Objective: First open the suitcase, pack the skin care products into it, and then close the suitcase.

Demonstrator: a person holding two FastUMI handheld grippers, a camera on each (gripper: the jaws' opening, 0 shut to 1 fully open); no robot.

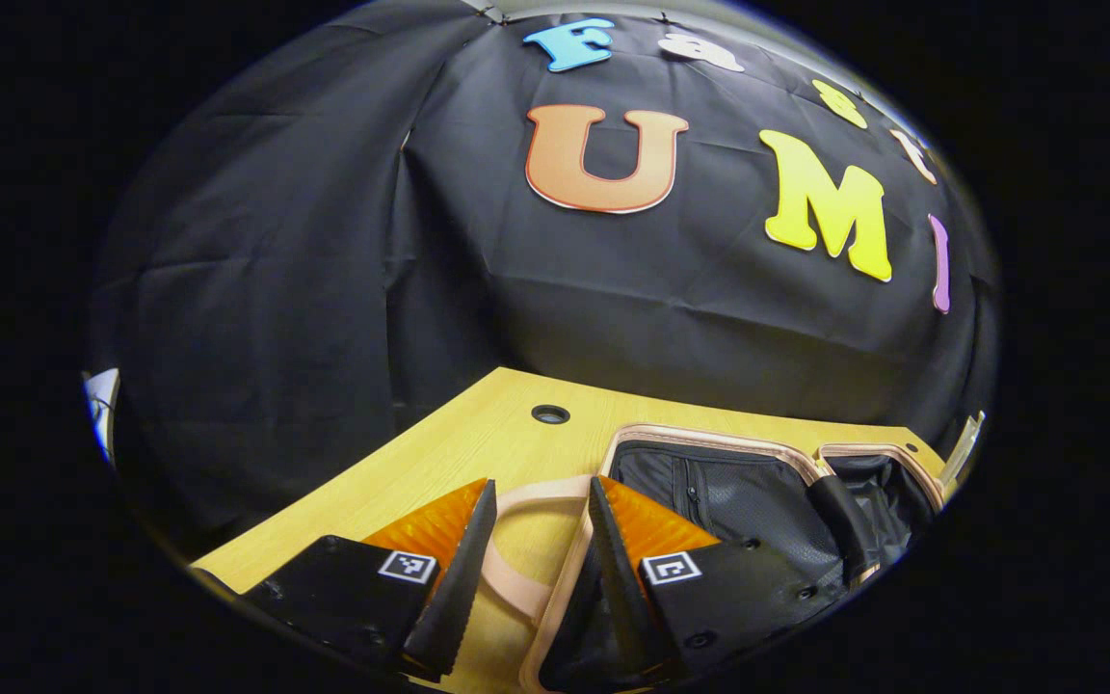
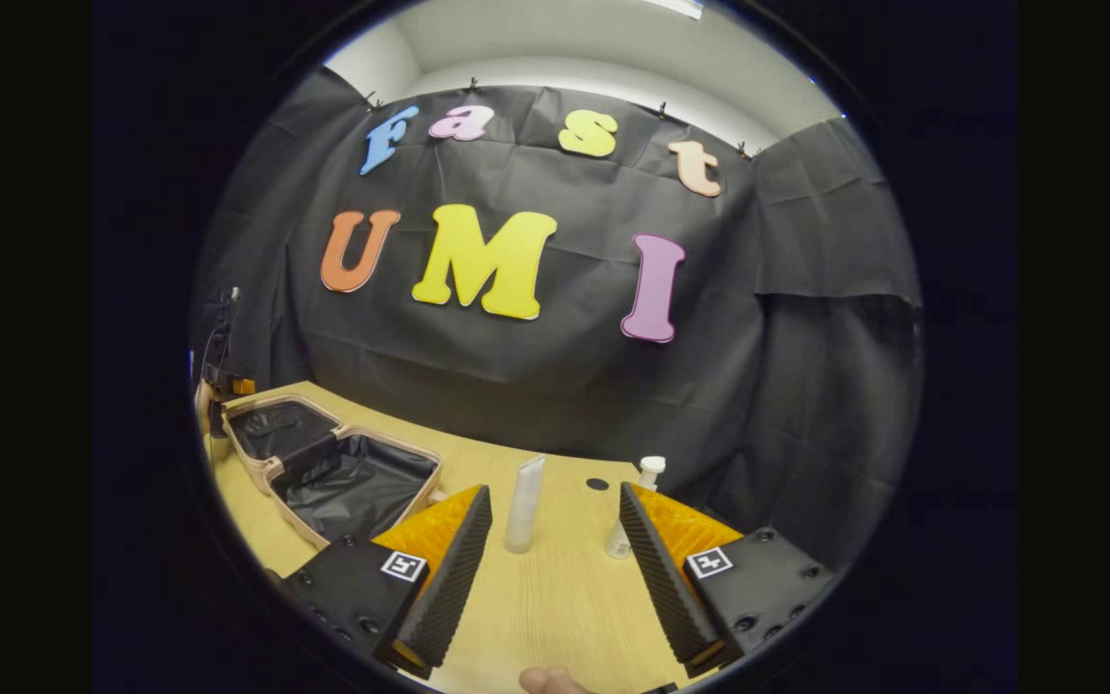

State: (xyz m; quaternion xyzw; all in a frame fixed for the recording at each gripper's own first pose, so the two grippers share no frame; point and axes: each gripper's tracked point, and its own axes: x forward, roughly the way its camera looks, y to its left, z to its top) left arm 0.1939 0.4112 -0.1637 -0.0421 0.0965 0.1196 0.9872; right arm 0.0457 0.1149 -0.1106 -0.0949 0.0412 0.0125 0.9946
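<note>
The suitcase [image 2: 333,467] lies open flat on the wooden table [image 2: 555,588], both black-lined halves facing up, at the left of the right gripper view. In the left gripper view the suitcase [image 1: 738,492] lies just ahead and to the right, its pale pink handle [image 1: 516,540] curving between my fingers. My left gripper [image 1: 541,501] is open around that handle without pressing it. A white tube [image 2: 524,503] stands upright and a small white bottle [image 2: 640,496] stands to its right. My right gripper [image 2: 555,511] is open just short of them, empty.
A round cable hole [image 1: 550,414] sits in the table [image 1: 449,453] behind the suitcase, and another cable hole [image 2: 597,484] lies between the tube and bottle. The black cloth wall closes off the back. A fingertip [image 2: 545,680] shows at the bottom edge.
</note>
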